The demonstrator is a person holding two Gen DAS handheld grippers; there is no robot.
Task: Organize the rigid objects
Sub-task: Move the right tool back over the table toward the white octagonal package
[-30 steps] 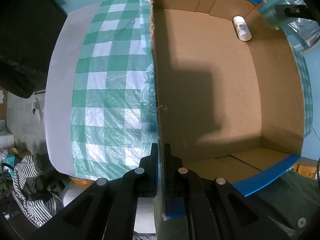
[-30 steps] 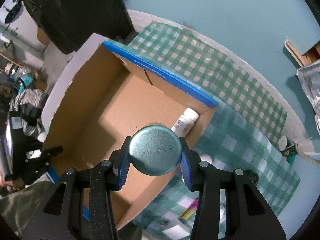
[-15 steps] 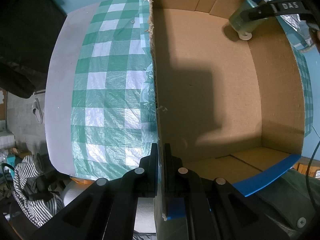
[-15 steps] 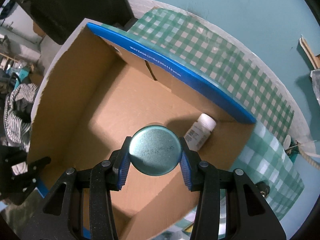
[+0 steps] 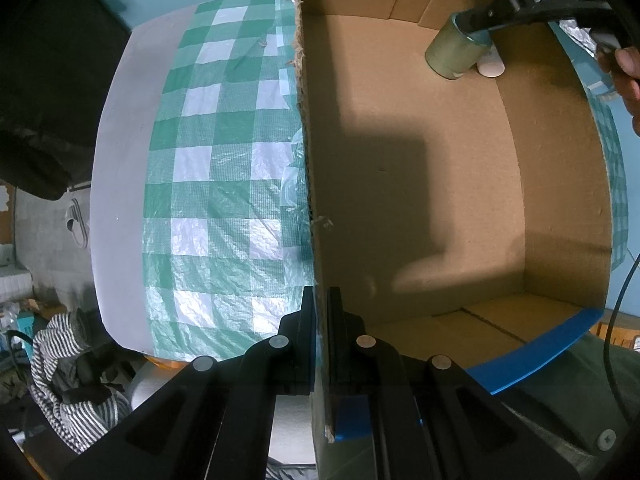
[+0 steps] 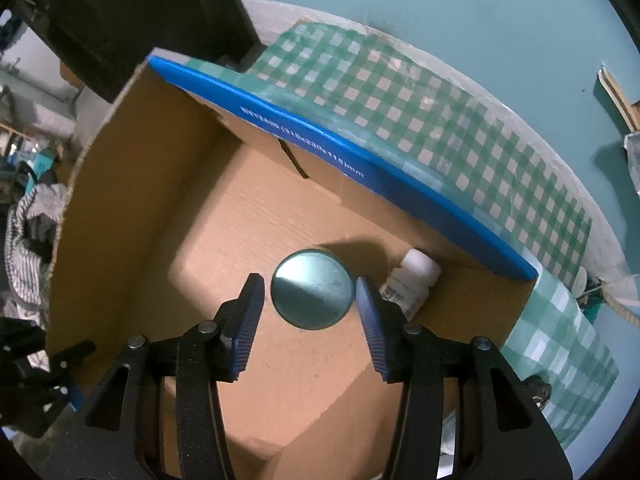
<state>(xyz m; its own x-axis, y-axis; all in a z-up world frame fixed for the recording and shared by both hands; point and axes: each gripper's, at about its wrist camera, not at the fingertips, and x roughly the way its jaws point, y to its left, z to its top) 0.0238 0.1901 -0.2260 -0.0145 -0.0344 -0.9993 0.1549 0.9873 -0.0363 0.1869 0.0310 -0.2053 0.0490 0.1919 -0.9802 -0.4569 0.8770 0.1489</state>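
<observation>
Surface: round top with a pale grey rim [image 5: 116, 184], covered by a green-and-white checked plastic cloth [image 5: 224, 168].
Left claw [image 5: 321, 320]: pointing down at the near left side, jaws pinched shut on the left wall of the open brown cardboard box with blue edge strips [image 5: 400, 184]; the wall's torn top edge runs up between the black fingers.
Box: sits on the cloth, its floor bare except at the far right corner.
Metal can: a short round teal-grey tin can [image 6: 312, 289] stands upright on the box floor near that corner.
Right claw [image 6: 310, 296]: over the can, its jaws have just been opening; the blue ribbed pads [image 6: 250, 312] now flank the can's lid with a gap showing on each side, so it seems released, though the lower contact is hidden.
White bottle: a small white plastic bottle with a printed label [image 6: 412, 280] lies just right of the can, against the blue-edged wall.
Hand: a person's fingers [image 5: 626, 76] show at the right edge of the left view.
</observation>
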